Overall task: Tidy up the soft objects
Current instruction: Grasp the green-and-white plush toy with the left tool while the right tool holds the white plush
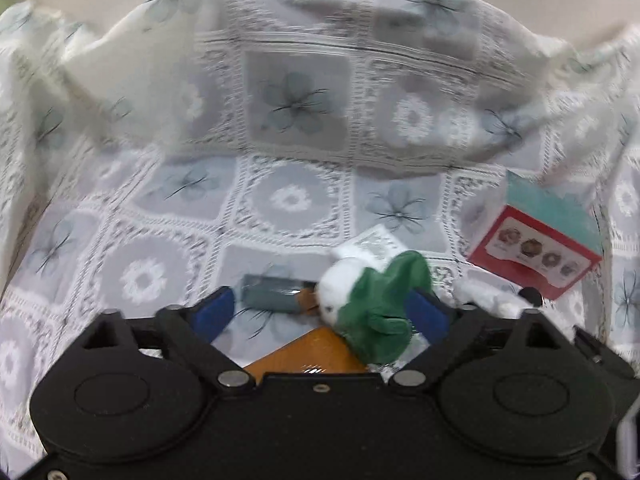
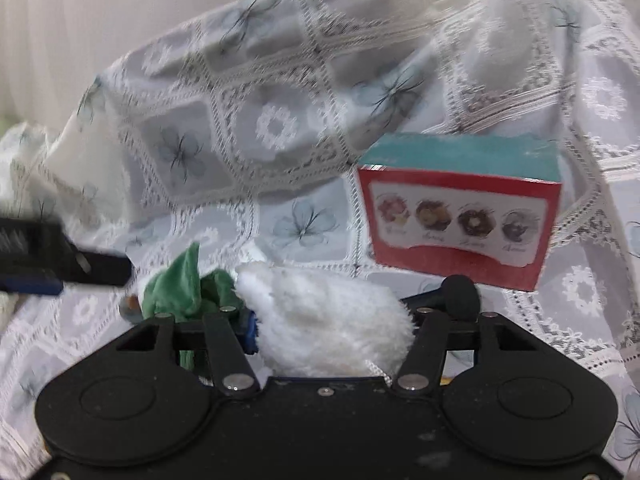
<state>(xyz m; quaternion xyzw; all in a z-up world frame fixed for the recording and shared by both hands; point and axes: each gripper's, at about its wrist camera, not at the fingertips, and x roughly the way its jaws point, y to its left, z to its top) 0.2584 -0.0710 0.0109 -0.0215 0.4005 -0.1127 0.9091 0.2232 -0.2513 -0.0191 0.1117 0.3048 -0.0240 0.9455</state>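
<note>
A soft toy with a white round body and a green cloth part (image 1: 372, 304) lies on the patterned cover between my left gripper's (image 1: 320, 314) blue pads, close to the right one. The left jaws stand wide open and do not press it. My right gripper (image 2: 352, 316) is shut on a white fluffy plush (image 2: 328, 320). The green cloth (image 2: 180, 288) lies just to its left. I cannot tell whether the white plush and the green part are joined. The left gripper (image 2: 60, 272) shows blurred at the left edge of the right wrist view.
A red and teal doughnut box (image 2: 460, 216) (image 1: 536, 248) stands on the flowered lace cover (image 1: 288, 200). A grey tube-like object (image 1: 272, 292), an orange flat thing (image 1: 308, 352) and a white card (image 1: 376, 244) lie near the toy. The cover rises in folds behind.
</note>
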